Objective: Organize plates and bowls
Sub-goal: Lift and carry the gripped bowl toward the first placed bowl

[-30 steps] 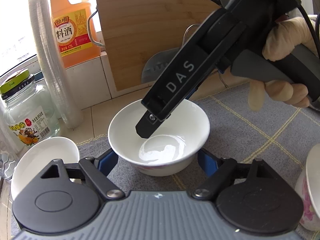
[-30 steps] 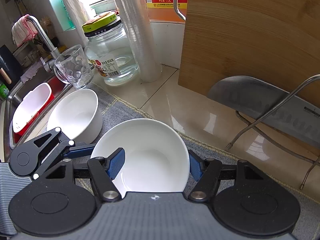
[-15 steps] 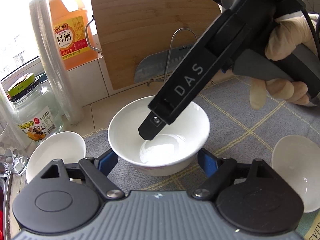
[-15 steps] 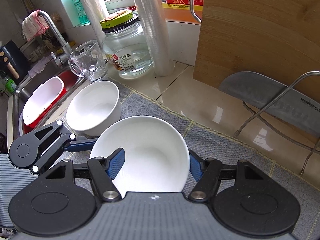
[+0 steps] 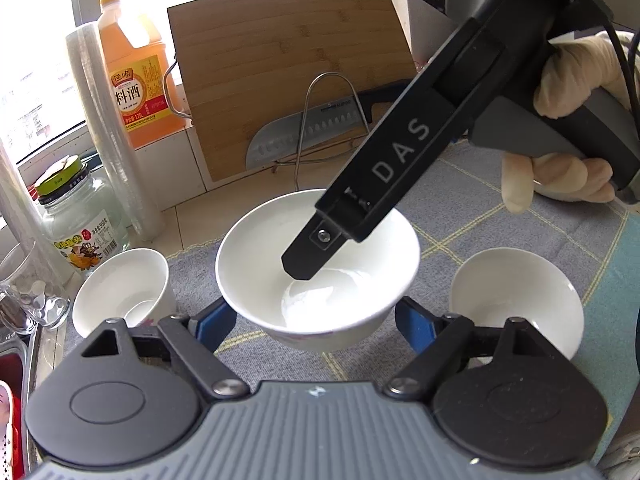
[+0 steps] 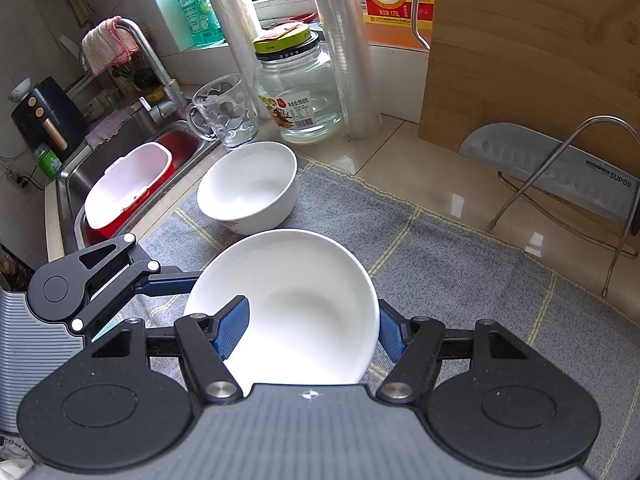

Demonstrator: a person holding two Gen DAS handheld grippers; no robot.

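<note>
A white bowl is between my left gripper's blue pads, which press its outer wall on both sides. My right gripper grips the same bowl by its rim, one pad inside and one outside. The bowl seems raised above the grey mat. A second white bowl stands on the mat to the left, also in the right wrist view. A third white bowl stands to the right.
A glass jar, glass mug, cling-film roll, orange bottle, bamboo board and a cleaver on a wire rack line the back. The sink with a red-and-white tub lies left.
Both grippers have pulled back and up with the bowl between them. The bowl at the right has come into full view and more of the counter and sink shows.
</note>
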